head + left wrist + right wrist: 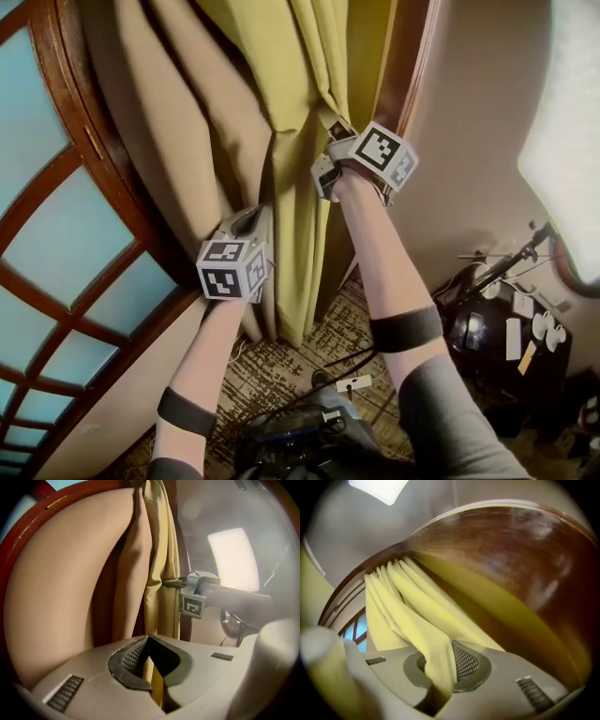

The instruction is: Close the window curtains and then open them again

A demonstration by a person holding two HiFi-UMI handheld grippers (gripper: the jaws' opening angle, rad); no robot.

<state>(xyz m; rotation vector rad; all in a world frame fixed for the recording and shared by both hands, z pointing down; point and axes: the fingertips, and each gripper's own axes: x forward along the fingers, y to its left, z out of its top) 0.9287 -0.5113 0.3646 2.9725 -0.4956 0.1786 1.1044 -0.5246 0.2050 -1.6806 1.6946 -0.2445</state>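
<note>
The yellow-green curtain hangs gathered in a bunch against the right-hand wooden window frame, its tan lining turned toward the glass. My right gripper grips the bunch higher up; in the right gripper view a thick fold of curtain runs down between its pads, and the right gripper is shut on it. My left gripper holds lower down at the curtain's edge. In the left gripper view the left gripper is shut on a thin yellow strip of curtain, with the right gripper ahead of it.
The arched window with brown wooden bars fills the left. Below lies a patterned carpet. A black stand with white fittings crowds the right, a cable and plug lie on the floor, and dark gear sits by the person's feet.
</note>
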